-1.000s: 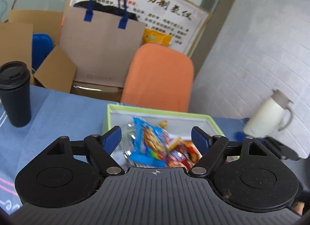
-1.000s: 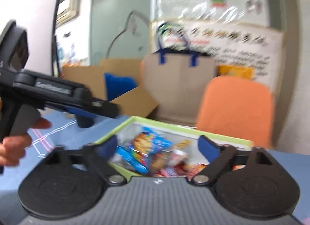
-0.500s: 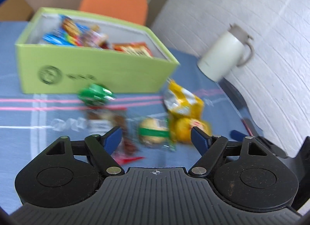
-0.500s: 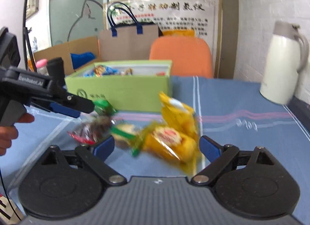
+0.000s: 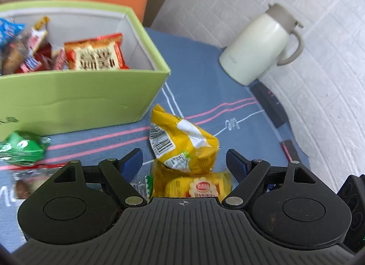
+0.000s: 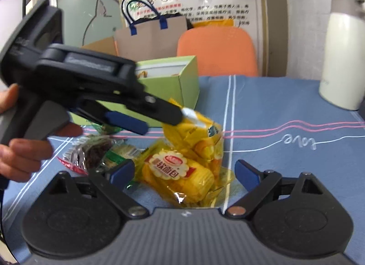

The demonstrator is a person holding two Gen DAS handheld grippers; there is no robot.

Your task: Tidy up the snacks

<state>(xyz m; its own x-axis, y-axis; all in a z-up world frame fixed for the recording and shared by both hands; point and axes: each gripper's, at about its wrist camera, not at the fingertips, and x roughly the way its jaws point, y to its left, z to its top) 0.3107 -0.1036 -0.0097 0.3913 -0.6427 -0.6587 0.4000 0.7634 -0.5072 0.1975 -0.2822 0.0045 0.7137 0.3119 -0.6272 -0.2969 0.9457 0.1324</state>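
A green snack box (image 5: 75,100) (image 6: 173,87) with several packets inside stands on the blue tablecloth. In front of it lie two yellow snack packets, an upper one (image 5: 182,144) (image 6: 198,137) and a lower bread packet (image 5: 200,187) (image 6: 180,171), a green packet (image 5: 20,148) and a dark packet with red edge (image 6: 91,153). My left gripper (image 5: 184,162) is open, its jaws either side of the upper yellow packet. It also shows in the right wrist view (image 6: 159,119). My right gripper (image 6: 184,171) is open around the lower bread packet.
A cream thermos jug (image 5: 262,43) (image 6: 344,59) stands at the right on the table. An orange chair (image 6: 216,50) and a brown paper bag (image 6: 150,34) are behind the table. A black strip (image 5: 269,107) lies along the table's right edge.
Both grippers have dropped from over the box to the loose snacks on the cloth. The left gripper has closed in on the upper yellow packet, the right on the bread packet.
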